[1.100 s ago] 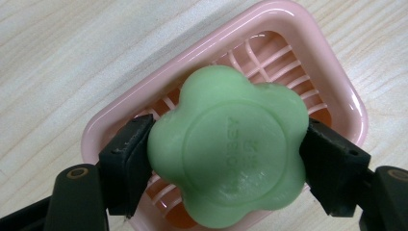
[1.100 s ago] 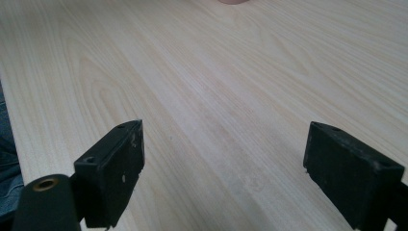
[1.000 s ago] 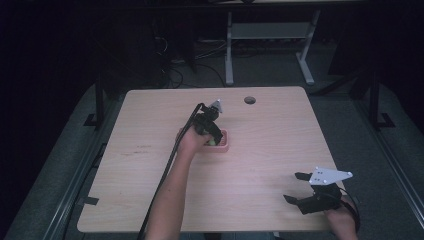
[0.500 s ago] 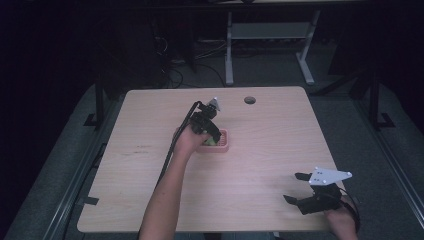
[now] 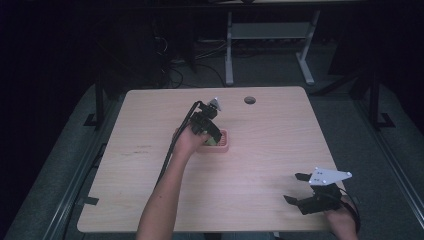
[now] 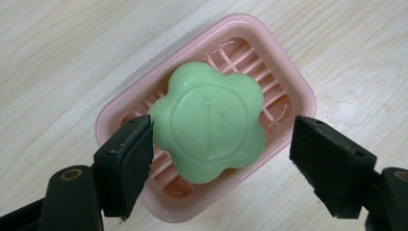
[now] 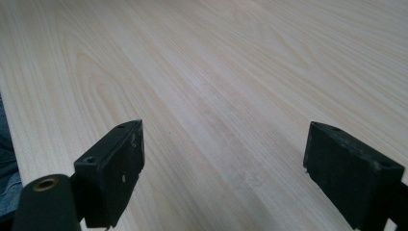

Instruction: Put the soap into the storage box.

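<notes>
The wooden table is the largest thing, a pale board with a small round hole near its far edge, at about 12 o'clock from the centre. A little to 10 o'clock from the table centre stands the pink soap dish, a rounded rectangle with ribs in its floor. Inside the dish lies the green soap, shaped like a flower with raised letters on top; it rests on the ribs and covers most of the floor.

The left gripper is held above the dish and looks down on it. In the left gripper view its two black jaws stand wide apart, one on each side of the soap. The jaw at 9 o'clock of the soap is just at the soap's edge; whether it really touches I cannot tell. The jaw at 3 o'clock is clearly apart from the soap, with a gap where the dish rim and table show. The soap is not clamped.

The right gripper is near the table corner at 5 o'clock, well apart from the dish. Its jaws are also wide apart and hold nothing, with bare wood between them.
</notes>
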### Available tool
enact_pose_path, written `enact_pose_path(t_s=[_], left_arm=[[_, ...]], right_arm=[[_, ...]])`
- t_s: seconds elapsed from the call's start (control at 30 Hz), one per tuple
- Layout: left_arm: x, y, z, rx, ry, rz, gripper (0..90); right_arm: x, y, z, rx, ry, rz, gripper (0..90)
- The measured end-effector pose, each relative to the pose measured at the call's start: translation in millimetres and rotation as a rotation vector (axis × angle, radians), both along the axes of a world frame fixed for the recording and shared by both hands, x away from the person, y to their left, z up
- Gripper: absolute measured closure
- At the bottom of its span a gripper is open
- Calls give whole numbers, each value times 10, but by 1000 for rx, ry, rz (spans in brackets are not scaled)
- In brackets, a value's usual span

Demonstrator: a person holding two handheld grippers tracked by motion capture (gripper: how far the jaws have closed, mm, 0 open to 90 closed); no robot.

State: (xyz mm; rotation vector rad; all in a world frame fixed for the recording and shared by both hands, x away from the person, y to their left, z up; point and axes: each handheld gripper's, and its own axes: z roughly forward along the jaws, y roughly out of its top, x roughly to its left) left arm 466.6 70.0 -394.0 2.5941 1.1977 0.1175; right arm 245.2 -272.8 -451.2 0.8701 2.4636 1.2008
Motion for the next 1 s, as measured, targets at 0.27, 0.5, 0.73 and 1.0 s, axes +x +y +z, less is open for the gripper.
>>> enact_pose_path(t_s=[0.27, 0.5, 0.73, 1.0], left_arm=[[-50, 19, 36, -21, -14, -19, 232], [-96, 80, 70, -30, -25, -18, 232], [-165, 140, 90, -32, -38, -23, 231], [-256, 216, 129, -48, -51, -34, 232]], right_arm=[[6, -2, -8, -3, -3, 2, 138], [11, -7, -17, -7, -3, 2, 138], [8, -4, -19, -6, 4, -3, 137], [14, -8, -25, -10, 1, -4, 138]])
